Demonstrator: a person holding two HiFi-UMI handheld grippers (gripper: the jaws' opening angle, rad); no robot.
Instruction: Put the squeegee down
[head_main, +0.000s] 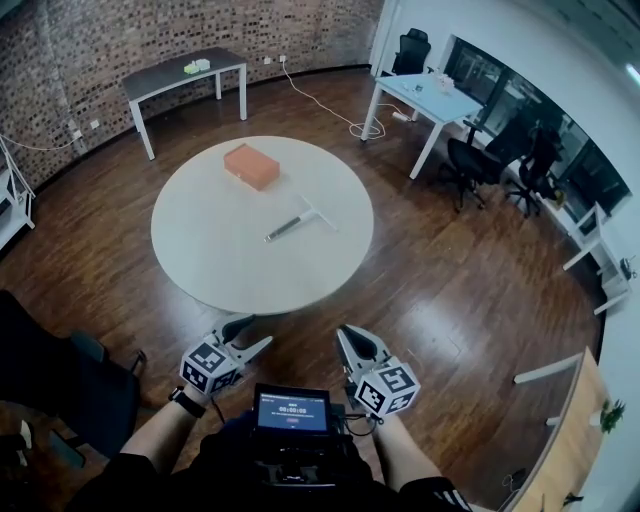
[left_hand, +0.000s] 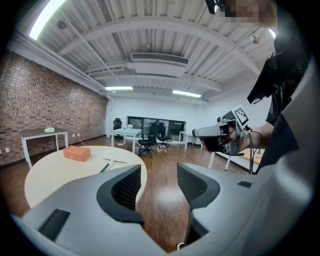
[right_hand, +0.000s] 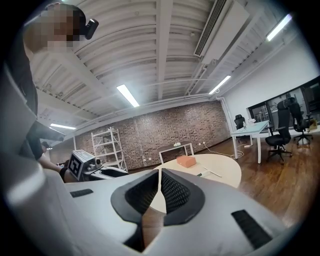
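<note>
The squeegee (head_main: 300, 220), with a dark handle and a pale blade, lies flat on the round white table (head_main: 230, 260), right of its middle. It also shows small in the left gripper view (left_hand: 111, 163) and the right gripper view (right_hand: 212, 173). Both grippers hang low in front of the person, off the table's near edge and well short of the squeegee. My left gripper (head_main: 250, 332) (left_hand: 159, 171) is open with nothing between its jaws. My right gripper (head_main: 347, 336) (right_hand: 160, 173) is shut and empty, its pads meeting at the tips.
An orange box (head_main: 251, 166) sits on the table's far side. A grey desk (head_main: 185, 72) stands by the brick wall, and a white desk (head_main: 425, 98) with office chairs (head_main: 470, 165) stands at the right. A screen (head_main: 291, 411) sits at the person's chest. Wooden floor surrounds the table.
</note>
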